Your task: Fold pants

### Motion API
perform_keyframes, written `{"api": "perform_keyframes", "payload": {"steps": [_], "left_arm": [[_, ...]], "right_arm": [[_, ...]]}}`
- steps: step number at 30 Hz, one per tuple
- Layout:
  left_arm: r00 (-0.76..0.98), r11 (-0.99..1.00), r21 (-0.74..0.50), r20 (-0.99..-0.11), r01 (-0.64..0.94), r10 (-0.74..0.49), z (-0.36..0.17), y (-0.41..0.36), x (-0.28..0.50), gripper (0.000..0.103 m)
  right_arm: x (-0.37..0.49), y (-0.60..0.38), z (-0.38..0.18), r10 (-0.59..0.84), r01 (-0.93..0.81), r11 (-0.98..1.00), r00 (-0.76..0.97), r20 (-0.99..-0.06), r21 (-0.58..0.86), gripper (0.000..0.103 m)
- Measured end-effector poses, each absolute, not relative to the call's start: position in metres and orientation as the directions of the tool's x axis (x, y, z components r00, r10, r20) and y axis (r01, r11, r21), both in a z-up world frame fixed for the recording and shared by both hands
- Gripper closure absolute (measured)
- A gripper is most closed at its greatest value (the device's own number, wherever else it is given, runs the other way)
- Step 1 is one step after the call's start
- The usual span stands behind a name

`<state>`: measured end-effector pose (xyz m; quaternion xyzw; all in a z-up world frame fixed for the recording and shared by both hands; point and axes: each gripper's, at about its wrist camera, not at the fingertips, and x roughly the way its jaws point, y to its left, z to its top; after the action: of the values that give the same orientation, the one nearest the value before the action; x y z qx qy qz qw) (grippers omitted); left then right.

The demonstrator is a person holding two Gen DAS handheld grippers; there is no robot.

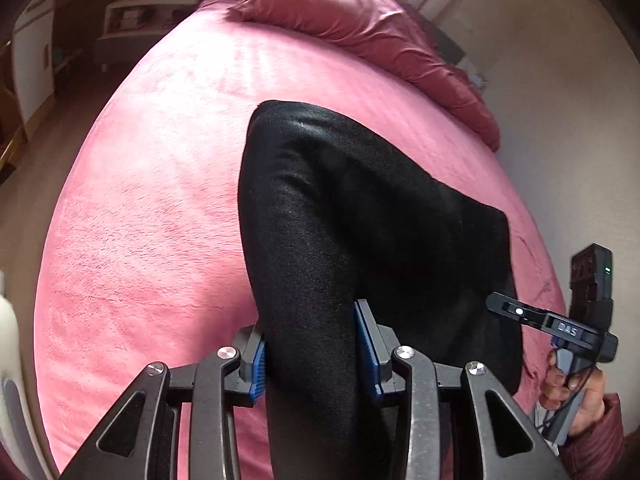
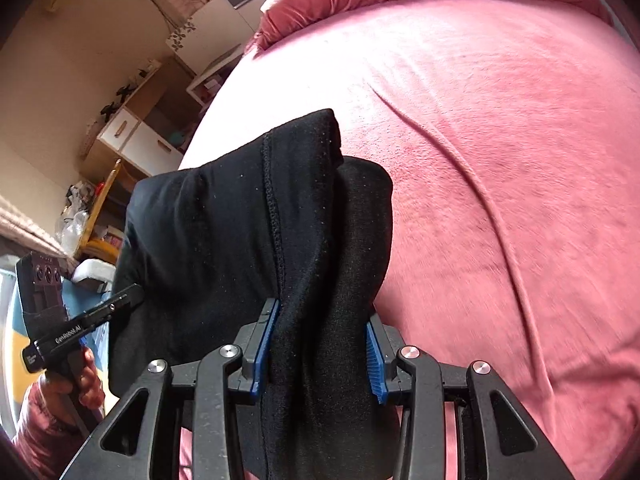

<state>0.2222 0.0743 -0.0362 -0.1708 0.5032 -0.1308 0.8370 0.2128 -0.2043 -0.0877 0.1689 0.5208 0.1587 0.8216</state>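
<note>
Two matching black hand-held tools here. The left gripper (image 1: 312, 344) has angular black linkage arms with triangular cut-outs, round silver screws at the pivots, and ribbed blue pads (image 1: 256, 368) lining its fingers. The right gripper (image 2: 320, 354) is built the same; white "GenRobot.AI" lettering shows along the other tool's side. Beneath that handle, a quilted maroon sleeve (image 2: 44, 420) covers the wrist.

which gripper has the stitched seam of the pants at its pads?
The right gripper: the black pants' stitched seam runs to its pads. The left gripper holds plain fabric.
</note>
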Motion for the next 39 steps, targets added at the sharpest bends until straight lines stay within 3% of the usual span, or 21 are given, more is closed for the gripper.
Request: {"api": "perform_keyframes", "payload": {"steps": [5,13,18,30,39], "left_arm": [[0.439,0.908,-0.420,-0.816,-0.004,-0.376,-0.077,0.082,0.234,0.053],[0.489,0.930,-0.365,-0.819,-0.044,-0.299,-0.072,0.075,0.223,0.038],[0.547,0.973,-0.227,-0.820,-0.039,-0.169,-0.051,0.062,0.200,0.039],[0.655,0.989,-0.150,-0.748,-0.011,-0.107,-0.015,0.033,0.144,0.039],[0.681,0.990,-0.139,-0.727,-0.012,-0.094,-0.001,0.033,0.121,0.039]], "right_arm": [[0.231,-0.201,-0.119,0.411,-0.055,0.905,0.382,-0.828,0.423,0.058],[0.220,-0.217,-0.132,0.450,-0.019,0.877,0.387,-0.805,0.481,0.041],[0.210,-0.227,-0.123,0.400,-0.013,0.902,0.402,-0.823,0.432,0.030],[0.172,-0.213,-0.075,0.203,-0.041,0.977,0.506,-0.839,0.211,0.028],[0.134,-0.209,-0.054,0.161,-0.017,0.983,0.553,-0.817,0.182,0.027]]}}
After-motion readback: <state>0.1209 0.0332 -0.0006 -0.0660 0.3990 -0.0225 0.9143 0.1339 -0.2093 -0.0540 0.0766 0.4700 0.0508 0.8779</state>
